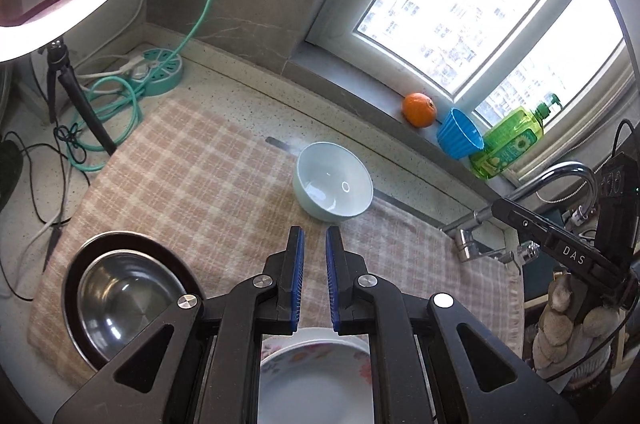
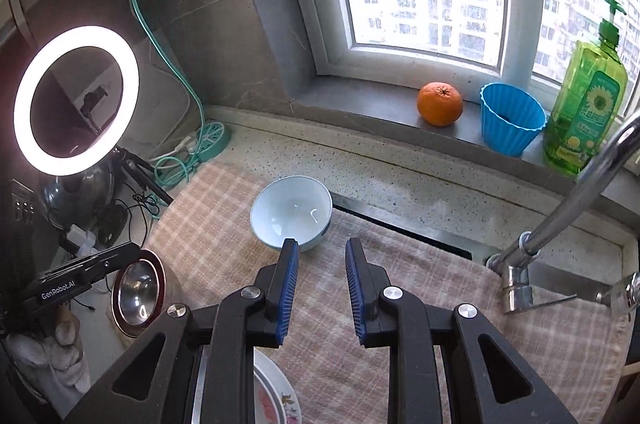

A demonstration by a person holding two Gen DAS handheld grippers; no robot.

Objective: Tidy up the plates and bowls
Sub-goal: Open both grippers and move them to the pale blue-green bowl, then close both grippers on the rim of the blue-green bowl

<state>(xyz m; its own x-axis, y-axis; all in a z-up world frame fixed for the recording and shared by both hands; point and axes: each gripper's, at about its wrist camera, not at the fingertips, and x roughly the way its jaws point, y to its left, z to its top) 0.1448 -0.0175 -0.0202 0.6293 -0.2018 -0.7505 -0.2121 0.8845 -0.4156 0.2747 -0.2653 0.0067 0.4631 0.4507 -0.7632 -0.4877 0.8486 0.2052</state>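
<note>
While the ring light glows at my far left, the steel bowl sits inside a dark-rimmed plate on the left edge of the checked cloth that covers the counter. The bowl is shiny, round and upright. My left hand-held gripper hangs above the cloth with its blue pads a narrow gap apart, holding nothing. Under it, at the near edge, lies a white plate with a pink flower pattern on its rim. Ahead of both grippers stands the pale blue bowl, glossy, upright, near the cloth's far edge. My right hand-held gripper is open wider, gripping nothing, just short of that bowl. Further right, an orange, a blue cup and a green bottle stand on the sill, with the tap at far right.
</note>
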